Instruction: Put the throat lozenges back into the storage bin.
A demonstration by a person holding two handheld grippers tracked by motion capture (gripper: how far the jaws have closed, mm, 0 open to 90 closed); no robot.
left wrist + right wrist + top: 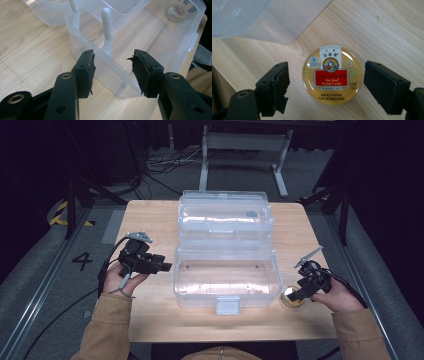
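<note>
Right gripper view looks straight down on a small round gold candy tin with a red label (332, 75), lying flat and face up on the pale wooden worktop (387, 32); the right claw (332, 88) is spread wide, one black jaw on either side of the tin with bare wood showing between each pad and the tin's rim, so it has hold of nothing. Judged from that straddle, the jaws are set apart and centred this way so that a simple squeeze would catch the tin across its widest part. In the high view the tin (292, 296) sits just beside the front right corner of the large clear plastic storage box (226, 279), which stands in the middle of the worktop with its hinged lid (225, 212) thrown back toward the far edge, leaving the deep lower compartment open and seemingly empty, probably so the tin can be dropped in from above. The left claw (159, 266) hovers close to the box's left wall, and in the left gripper view its jaws are likewise well apart, gripping nothing, aimed at the box's near corner (117, 72); it seems posted there to steady the light box if it slides while the other hand works.
</note>
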